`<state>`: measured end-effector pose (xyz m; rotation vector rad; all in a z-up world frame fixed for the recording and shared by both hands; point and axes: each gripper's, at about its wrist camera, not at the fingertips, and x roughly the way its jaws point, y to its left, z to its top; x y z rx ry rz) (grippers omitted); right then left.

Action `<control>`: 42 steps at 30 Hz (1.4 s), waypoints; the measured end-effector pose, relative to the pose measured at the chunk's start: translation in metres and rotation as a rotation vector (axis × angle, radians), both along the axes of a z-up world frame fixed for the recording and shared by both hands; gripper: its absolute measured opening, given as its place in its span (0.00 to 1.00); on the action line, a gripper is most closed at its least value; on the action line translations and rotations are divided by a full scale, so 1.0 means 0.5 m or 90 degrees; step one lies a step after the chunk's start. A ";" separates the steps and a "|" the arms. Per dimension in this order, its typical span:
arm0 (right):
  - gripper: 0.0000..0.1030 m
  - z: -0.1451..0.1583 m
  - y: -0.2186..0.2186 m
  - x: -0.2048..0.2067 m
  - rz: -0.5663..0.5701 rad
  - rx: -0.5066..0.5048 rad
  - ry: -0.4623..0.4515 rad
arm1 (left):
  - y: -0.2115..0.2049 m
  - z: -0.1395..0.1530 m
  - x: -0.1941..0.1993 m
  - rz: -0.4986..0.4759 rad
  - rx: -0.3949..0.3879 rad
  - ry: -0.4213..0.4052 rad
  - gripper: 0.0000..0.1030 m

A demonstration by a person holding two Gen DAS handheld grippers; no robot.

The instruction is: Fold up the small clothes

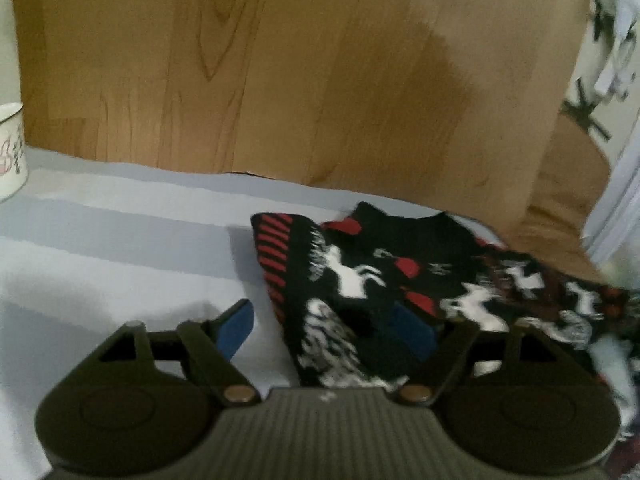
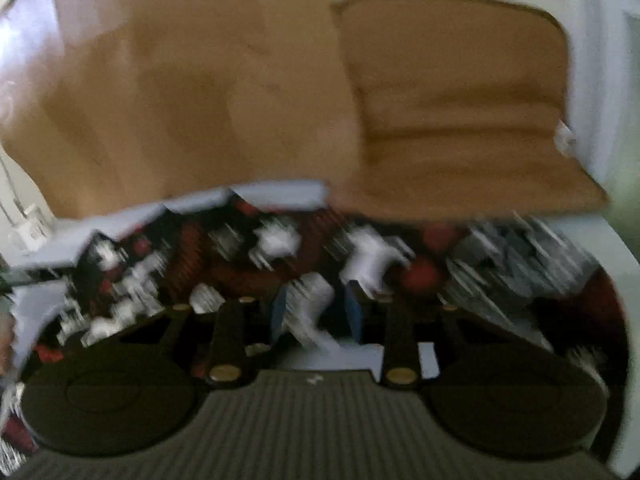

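- A knitted sweater [image 1: 400, 280], black with red stripes and white figures, lies rumpled on a smooth pale sheet [image 1: 100, 240], near its edge above a wood-grain floor [image 1: 280, 60].
- The left gripper [image 1: 326, 330] stands wide open, its blue-padded fingers [image 1: 236, 330] straddling the sweater's corner without pressing it.
- The right gripper [image 2: 318, 314] is partly open over the sweater; blur hides any grip.

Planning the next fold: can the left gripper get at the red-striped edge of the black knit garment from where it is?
Probably yes. The left gripper is open, with the black, red and white patterned knit garment partly between its fingers; nothing covers the red-striped edge.
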<state>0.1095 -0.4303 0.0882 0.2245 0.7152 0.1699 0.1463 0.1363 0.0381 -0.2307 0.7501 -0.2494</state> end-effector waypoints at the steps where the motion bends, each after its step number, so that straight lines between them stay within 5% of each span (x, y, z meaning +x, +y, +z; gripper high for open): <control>1: 0.35 -0.009 -0.008 -0.007 -0.006 0.025 0.012 | 0.001 0.008 -0.023 -0.006 -0.011 0.004 0.78; 8: 0.49 -0.085 -0.007 0.040 -0.025 0.223 0.039 | 0.005 0.009 -0.186 -0.011 -0.019 0.024 0.79; 11: 0.12 -0.079 0.003 0.065 -0.042 0.158 0.019 | 0.005 0.002 -0.240 -0.004 -0.017 0.038 0.79; 13: 0.10 -0.065 -0.006 0.072 -0.088 0.070 -0.046 | -0.001 0.000 -0.261 0.001 -0.006 0.045 0.79; 14: 0.02 -0.062 -0.018 0.078 -0.111 0.057 -0.061 | -0.004 0.001 -0.269 0.004 -0.001 0.048 0.79; 16: 0.03 -0.049 -0.049 0.074 -0.176 0.027 -0.075 | -0.008 0.009 -0.274 0.005 0.003 0.049 0.79; 19: 0.07 -0.041 -0.113 0.031 -0.140 0.139 -0.053 | -0.031 0.034 -0.271 -0.015 -0.002 0.031 0.79; 22: 0.08 -0.004 -0.146 -0.069 -0.157 0.110 -0.119 | -0.081 0.051 -0.262 -0.061 -0.007 0.010 0.79; 25: 0.19 0.016 -0.188 -0.178 -0.195 0.077 -0.175 | -0.142 0.049 -0.246 -0.121 0.000 0.009 0.79; 27: 0.58 0.013 -0.207 -0.231 -0.213 0.045 -0.184 | -0.173 0.039 -0.237 -0.148 0.005 0.015 0.79; 32: 0.63 -0.051 -0.212 -0.248 -0.231 0.015 -0.113 | -0.214 0.008 -0.216 -0.183 -0.006 0.043 0.79; 34: 0.37 -0.080 -0.207 -0.219 -0.210 0.027 -0.051 | -0.216 0.004 -0.216 -0.185 -0.010 0.044 0.79; 35: 0.08 -0.072 -0.213 -0.208 -0.199 0.043 -0.031 | -0.213 0.005 -0.216 -0.184 -0.011 0.044 0.79; 38: 0.06 0.011 -0.252 -0.188 -0.175 0.238 -0.049 | -0.189 0.011 -0.221 -0.176 -0.021 0.036 0.79; 42: 0.06 0.207 -0.202 -0.132 -0.043 0.321 -0.104 | -0.143 0.022 -0.223 -0.153 -0.046 0.025 0.81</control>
